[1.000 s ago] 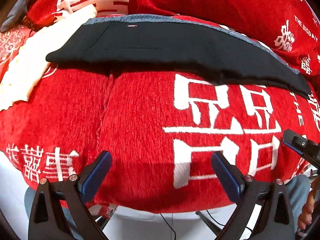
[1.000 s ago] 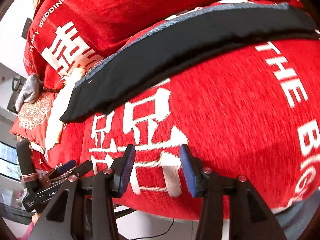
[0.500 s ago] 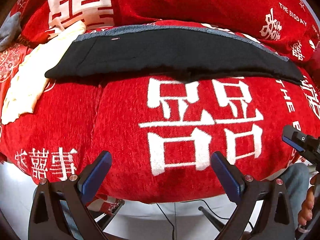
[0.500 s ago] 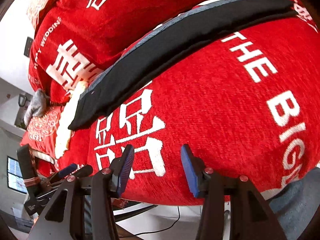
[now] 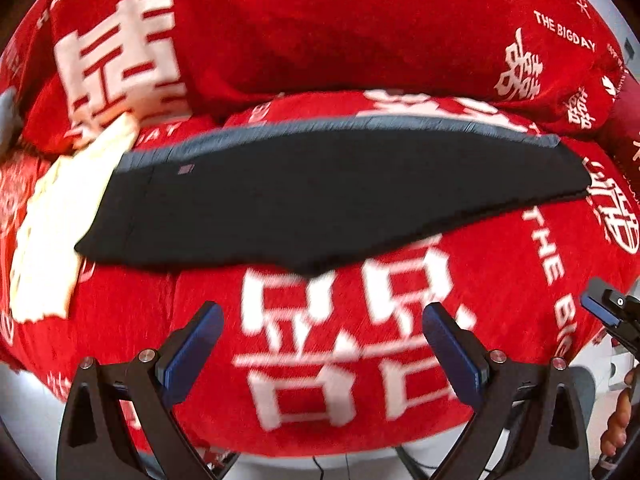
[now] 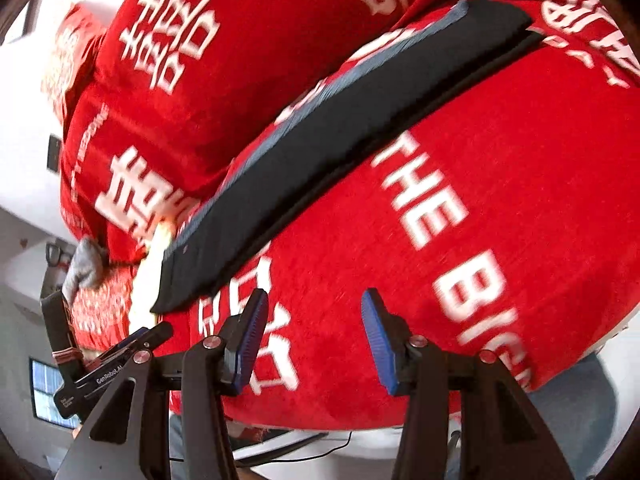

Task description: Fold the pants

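Both grippers poised ahead of the next fold. The long black knitted pants with a grey ribbed edge (image 5: 320,196), already doubled leg upon leg, lay flat across the red plush blanket with white lettering (image 5: 500,288), ahead of and beyond both grippers and touching neither. The left gripper (image 5: 320,346) stood wide open with nothing between its blue-padded fingers (image 5: 192,344); the waist end of the pants lay ahead and to its left, partly over a cream-coloured cloth (image 5: 52,240), and the hem end ran off ahead to its right. The right gripper (image 6: 314,338) stood about half open, likewise empty, with the hem end far ahead to its upper right and the waist end nearer, ahead to its left. The step in hand was judged to be the approach for a lengthwise fold, one end carried over to the other. To do it well, each gripper would best come down on a corner of the same end, pinching both layers together and none of the blanket beneath; the soft plush could easily be caught in the grip. The lift would need to be level and equal on both sides, so that the edges met squarely and the thick knit did not skew or bunch at the crease.
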`<state>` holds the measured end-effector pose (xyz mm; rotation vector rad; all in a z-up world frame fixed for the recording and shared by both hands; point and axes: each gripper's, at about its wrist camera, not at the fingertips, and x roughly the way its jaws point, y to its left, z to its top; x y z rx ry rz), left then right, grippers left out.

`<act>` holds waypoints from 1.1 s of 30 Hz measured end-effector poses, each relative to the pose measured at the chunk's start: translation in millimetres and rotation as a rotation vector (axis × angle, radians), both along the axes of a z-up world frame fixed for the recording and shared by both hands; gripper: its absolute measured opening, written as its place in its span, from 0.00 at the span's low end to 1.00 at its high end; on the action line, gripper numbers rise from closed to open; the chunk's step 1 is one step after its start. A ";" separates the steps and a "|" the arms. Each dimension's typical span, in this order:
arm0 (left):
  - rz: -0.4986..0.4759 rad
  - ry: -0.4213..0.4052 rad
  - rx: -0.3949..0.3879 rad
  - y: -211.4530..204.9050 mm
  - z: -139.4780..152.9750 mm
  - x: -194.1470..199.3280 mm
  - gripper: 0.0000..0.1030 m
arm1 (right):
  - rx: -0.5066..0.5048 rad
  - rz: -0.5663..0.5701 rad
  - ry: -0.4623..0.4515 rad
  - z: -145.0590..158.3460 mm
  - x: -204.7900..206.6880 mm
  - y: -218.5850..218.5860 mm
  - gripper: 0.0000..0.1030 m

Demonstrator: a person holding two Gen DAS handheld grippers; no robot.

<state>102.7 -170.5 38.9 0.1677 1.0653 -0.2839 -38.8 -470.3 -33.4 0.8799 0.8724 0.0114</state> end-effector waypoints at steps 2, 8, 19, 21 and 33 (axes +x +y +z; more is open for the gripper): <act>-0.013 -0.009 -0.005 -14.6 6.3 12.1 0.97 | -0.013 -0.040 -0.007 8.1 0.3 -21.9 0.51; -0.039 -0.048 -0.004 -60.9 16.6 58.1 0.97 | -0.049 -0.160 -0.044 30.1 13.4 -91.2 0.51; 0.020 0.073 0.023 -111.1 -44.8 125.6 0.97 | -0.004 -0.380 0.053 -18.8 80.5 -222.3 0.45; 0.020 0.096 0.036 -115.9 -58.9 130.6 0.97 | -0.022 -0.386 0.088 -30.5 90.9 -228.7 0.44; 0.001 0.083 0.048 -117.7 -80.0 126.5 0.99 | 0.033 -0.399 0.078 -66.1 86.1 -235.3 0.08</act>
